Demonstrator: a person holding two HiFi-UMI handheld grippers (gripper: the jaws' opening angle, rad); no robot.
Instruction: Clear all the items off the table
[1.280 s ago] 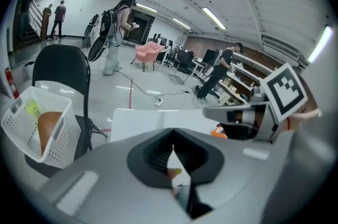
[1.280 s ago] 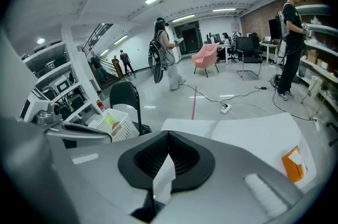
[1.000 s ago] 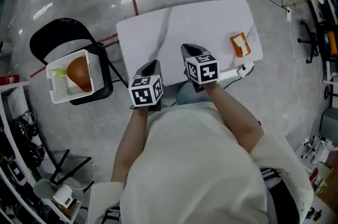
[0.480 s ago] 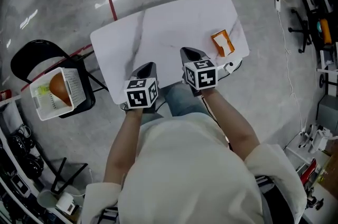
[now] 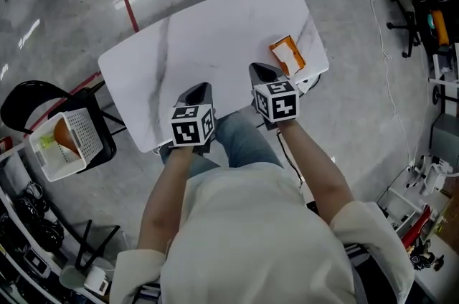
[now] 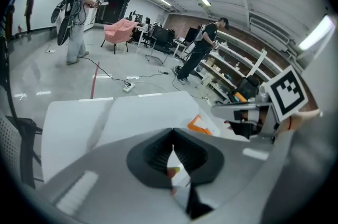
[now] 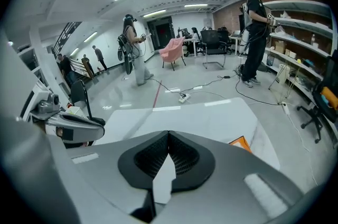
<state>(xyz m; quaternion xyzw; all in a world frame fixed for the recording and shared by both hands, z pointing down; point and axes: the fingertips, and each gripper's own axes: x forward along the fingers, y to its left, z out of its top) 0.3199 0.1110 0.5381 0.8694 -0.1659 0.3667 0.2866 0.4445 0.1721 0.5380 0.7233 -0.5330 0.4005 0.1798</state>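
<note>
A white, marble-patterned rectangular table with rounded corners point(image 5: 215, 30) stands on a grey polished floor, and the only thing on it is a flat orange packet with a pale label point(image 5: 287, 56). The packet lies close to the table's right edge, near the far right corner, slightly askew to that edge. The person stands at the near edge with both tools held side by side over it. The left gripper point(image 5: 202, 89) hangs above the middle of the near edge, pointing forward and down. Its jaws are pressed together at the tips and grip nothing. A small yellowish speck shows in the gap behind the tips, too small to identify. The right gripper point(image 5: 259, 70) is over the near edge further toward the right. It is likewise clenched tip to tip on nothing, with the orange packet ahead of it and to its right, clearly apart from it. Well off the table's left edge stands a black folding chair point(image 5: 21, 98). A white perforated plastic basket point(image 5: 84, 132) sits on its seat and holds a rounded orange object point(image 5: 64, 140).
</note>
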